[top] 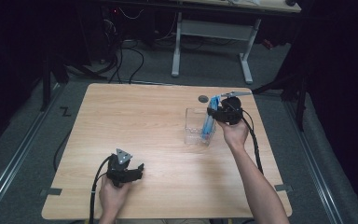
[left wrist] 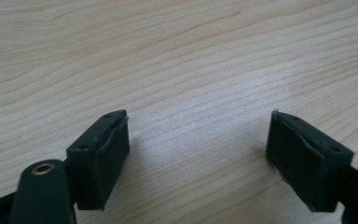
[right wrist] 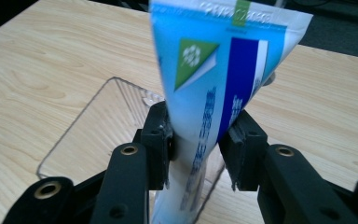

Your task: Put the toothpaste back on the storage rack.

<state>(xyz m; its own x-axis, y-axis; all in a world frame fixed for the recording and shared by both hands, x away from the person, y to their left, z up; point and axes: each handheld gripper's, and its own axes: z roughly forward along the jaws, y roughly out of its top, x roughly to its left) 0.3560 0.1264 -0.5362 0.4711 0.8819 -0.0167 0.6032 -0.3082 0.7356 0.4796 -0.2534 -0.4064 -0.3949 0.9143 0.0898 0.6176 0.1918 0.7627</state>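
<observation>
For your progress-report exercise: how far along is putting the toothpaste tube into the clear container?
Done: the toothpaste tube stands upright with its lower end inside the clear container. In hand: the right hand-held gripper flanks the tube, jaws barely touching. Left: letting go fully and withdrawing. The left hand-held gripper rests open over bare table.

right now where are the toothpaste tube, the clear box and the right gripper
toothpaste tube [right wrist: 214, 93]: right gripper view, on its blue printed body
clear box [right wrist: 93, 121]: right gripper view, on its see-through wall left of the tube
right gripper [right wrist: 196, 147]: right gripper view, midway between its fingertips, at the tube
</observation>
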